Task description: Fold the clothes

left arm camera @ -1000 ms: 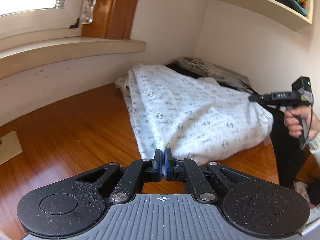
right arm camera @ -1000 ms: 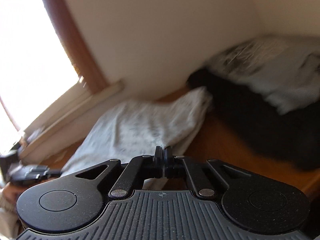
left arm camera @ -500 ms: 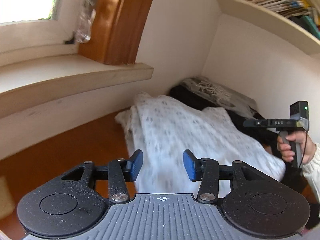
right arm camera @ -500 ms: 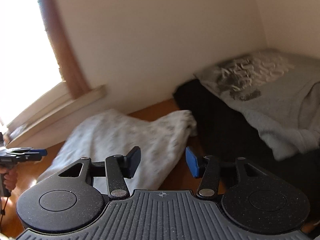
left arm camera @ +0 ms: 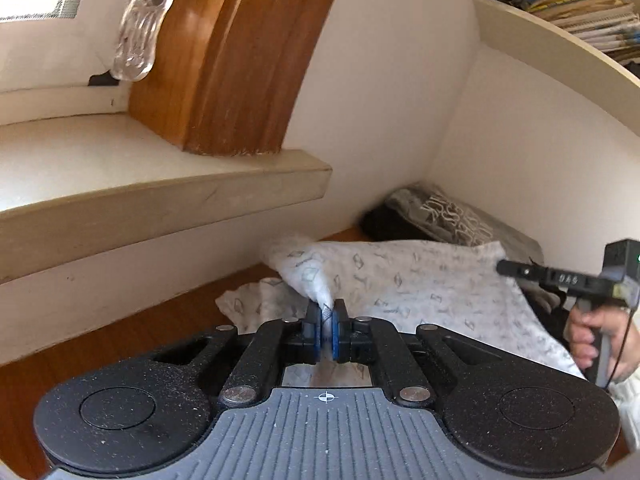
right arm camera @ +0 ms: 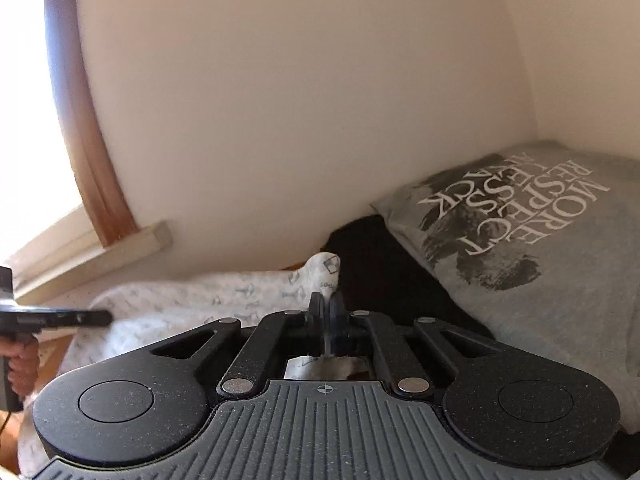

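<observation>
Left gripper [left arm camera: 327, 330] clenched on a pinched-up edge of the white patterned cloth garment [left arm camera: 420, 284], which lies on the wooden tabletop [left arm camera: 120, 344] w/ far corners lifted. Right gripper [right arm camera: 326, 320] grips its far right corner (beside grey printed T-shirt [right arm camera: 560, 248] on a black garment [right arm camera: 380, 264]).

Bookshelf [left arm camera: 568, 12] cut off at edge, black garment [right arm camera: 372, 264] mostly hidden, window [right arm camera: 28, 120] blown out

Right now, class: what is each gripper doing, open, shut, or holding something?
Left gripper: shut on the white patterned garment.
Right gripper: shut on another part of the white patterned garment.
</observation>
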Demonstrator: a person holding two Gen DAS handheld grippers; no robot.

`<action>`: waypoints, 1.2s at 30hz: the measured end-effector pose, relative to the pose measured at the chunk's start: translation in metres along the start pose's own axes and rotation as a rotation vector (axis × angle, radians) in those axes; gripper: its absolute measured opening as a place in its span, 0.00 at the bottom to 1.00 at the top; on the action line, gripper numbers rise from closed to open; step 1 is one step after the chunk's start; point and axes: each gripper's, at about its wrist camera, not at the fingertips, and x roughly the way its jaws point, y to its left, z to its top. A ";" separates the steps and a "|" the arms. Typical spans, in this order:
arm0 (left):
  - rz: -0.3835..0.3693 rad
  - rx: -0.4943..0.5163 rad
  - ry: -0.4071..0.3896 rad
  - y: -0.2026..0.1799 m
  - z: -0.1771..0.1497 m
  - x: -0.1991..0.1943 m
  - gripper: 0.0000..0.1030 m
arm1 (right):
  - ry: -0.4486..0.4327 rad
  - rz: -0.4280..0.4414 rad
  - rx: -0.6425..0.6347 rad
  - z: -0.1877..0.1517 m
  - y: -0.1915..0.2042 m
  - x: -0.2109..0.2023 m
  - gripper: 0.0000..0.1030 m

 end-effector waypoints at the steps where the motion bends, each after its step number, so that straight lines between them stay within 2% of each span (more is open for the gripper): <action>1: 0.005 -0.004 0.006 0.001 -0.001 0.001 0.08 | 0.016 -0.012 -0.015 -0.003 0.002 0.004 0.03; 2: 0.016 -0.003 0.018 0.001 -0.003 0.002 0.09 | 0.041 -0.019 -0.023 -0.006 0.004 0.009 0.04; 4: 0.047 -0.002 0.016 0.001 -0.006 -0.005 0.24 | 0.072 -0.030 -0.028 -0.009 0.007 0.013 0.12; 5: 0.051 0.008 0.011 0.000 -0.007 -0.014 0.29 | 0.063 -0.033 -0.031 -0.009 0.008 0.009 0.19; 6: 0.053 0.019 0.006 -0.001 -0.009 -0.023 0.38 | 0.059 -0.025 -0.033 -0.010 0.008 0.002 0.33; 7: 0.057 0.035 0.007 -0.003 -0.012 -0.033 0.44 | 0.057 -0.015 -0.039 -0.011 0.009 -0.005 0.36; 10: 0.068 0.077 0.011 -0.007 -0.025 -0.064 0.47 | 0.057 0.006 -0.087 -0.022 0.015 -0.037 0.36; 13: 0.100 0.129 0.017 -0.011 -0.044 -0.099 0.57 | 0.070 0.025 -0.156 -0.038 0.026 -0.075 0.39; 15: 0.142 0.185 0.032 -0.016 -0.059 -0.118 0.57 | 0.084 0.016 -0.217 -0.052 0.036 -0.099 0.45; 18: 0.178 0.253 0.054 -0.027 -0.079 -0.140 0.55 | 0.113 0.016 -0.276 -0.070 0.049 -0.127 0.47; 21: 0.185 0.305 0.061 -0.042 -0.098 -0.154 0.38 | 0.133 0.013 -0.326 -0.086 0.063 -0.150 0.47; 24: 0.129 0.315 0.092 -0.054 -0.111 -0.159 0.24 | 0.162 0.048 -0.368 -0.097 0.077 -0.157 0.47; 31: 0.159 0.343 0.145 -0.069 -0.123 -0.144 0.25 | 0.174 0.172 -0.461 -0.112 0.110 -0.154 0.44; 36: 0.165 0.353 0.160 -0.072 -0.119 -0.124 0.29 | 0.171 0.169 -0.502 -0.115 0.115 -0.139 0.42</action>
